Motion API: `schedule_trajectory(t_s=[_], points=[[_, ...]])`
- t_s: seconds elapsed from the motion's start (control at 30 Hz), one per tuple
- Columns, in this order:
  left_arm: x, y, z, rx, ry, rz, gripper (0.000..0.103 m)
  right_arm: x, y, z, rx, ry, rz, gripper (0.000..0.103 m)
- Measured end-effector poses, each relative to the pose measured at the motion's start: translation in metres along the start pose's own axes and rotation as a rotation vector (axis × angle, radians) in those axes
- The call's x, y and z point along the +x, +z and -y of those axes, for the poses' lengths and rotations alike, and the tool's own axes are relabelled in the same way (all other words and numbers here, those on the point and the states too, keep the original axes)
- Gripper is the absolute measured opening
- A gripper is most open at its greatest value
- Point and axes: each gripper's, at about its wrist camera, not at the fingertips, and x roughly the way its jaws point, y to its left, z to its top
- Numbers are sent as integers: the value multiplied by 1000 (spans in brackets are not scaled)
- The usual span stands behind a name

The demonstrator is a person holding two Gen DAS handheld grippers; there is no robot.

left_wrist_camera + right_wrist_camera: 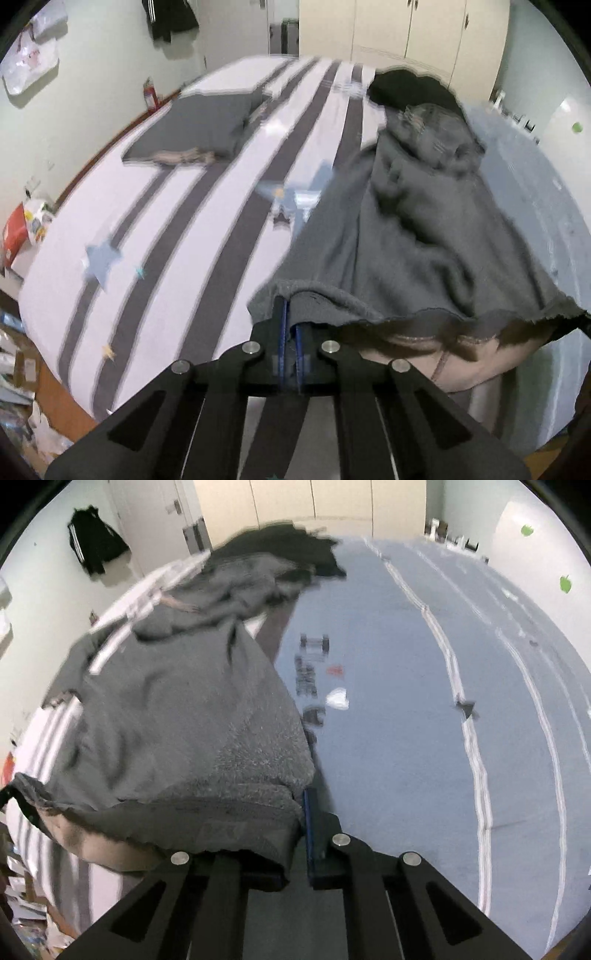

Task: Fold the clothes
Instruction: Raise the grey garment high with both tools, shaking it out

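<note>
Pinched at its near hem by both the left gripper (290, 325) and right gripper (301, 812), the grey garment (413, 221) hangs between them, its long axis trailing away across the striped bed (177, 229) toward the far wardrobe (406, 29).

Rumpled grey garment (417, 236), frayed hem lifted, draped across striped bed

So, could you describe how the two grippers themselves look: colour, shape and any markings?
Both the left gripper and the right gripper are matte black, with angular linkage arms joined by round silver bolts. The fingers carry blue pads. No cables, markings or sleeves are visible.
</note>
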Motion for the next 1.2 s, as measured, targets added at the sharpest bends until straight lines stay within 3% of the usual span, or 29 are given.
schedule_trajectory(t_s=[0.13, 0.33, 0.67, 0.87, 1.03, 1.13, 1.2], points=[[-38, 52, -5, 9, -24, 115, 1, -51, 32, -7, 21, 29, 90, 5], [-138, 153, -6, -10, -79, 332, 1, -161, 111, -22, 47, 59, 291, 2], [-387, 286, -13, 6, -202, 778, 1, -425, 245, -55, 78, 98, 714, 2], [-541, 347, -17, 59, -288, 1027, 1, -592, 293, -63, 76, 97, 935, 2], [-631, 398, -19, 90, -305, 1093, 1, -707, 314, -80, 55, 90, 1093, 2], [-655, 416, -18, 109, -316, 1064, 1, -753, 322, -92, 54, 44, 1156, 2], [-649, 421, -14, 117, -309, 1037, 1, -763, 329, -95, 56, 8, 1154, 2]])
